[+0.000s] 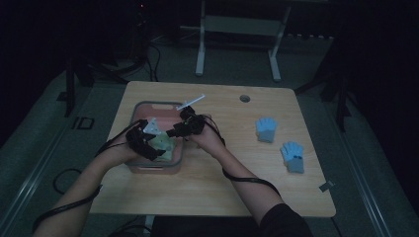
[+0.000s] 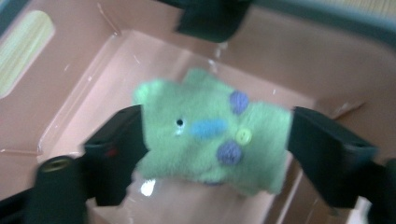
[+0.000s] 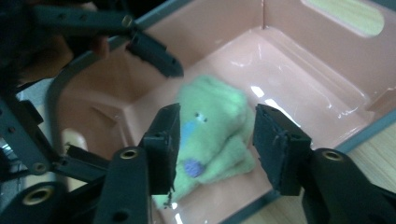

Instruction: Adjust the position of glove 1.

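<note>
In the pink bin (image 2: 70,88) lies a green glove (image 2: 210,135) (folded) — both grippers open.

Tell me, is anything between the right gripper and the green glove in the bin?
Nothing visible is. The green glove lies on the floor of the pink bin, with the right gripper open just above it. The left gripper is alongside, also open.

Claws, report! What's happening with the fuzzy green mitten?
Left claw open. Right claw open. Fuzzy green mitten with purple buttons lies loose in pink plastic bin. Nothing in the way.
</note>
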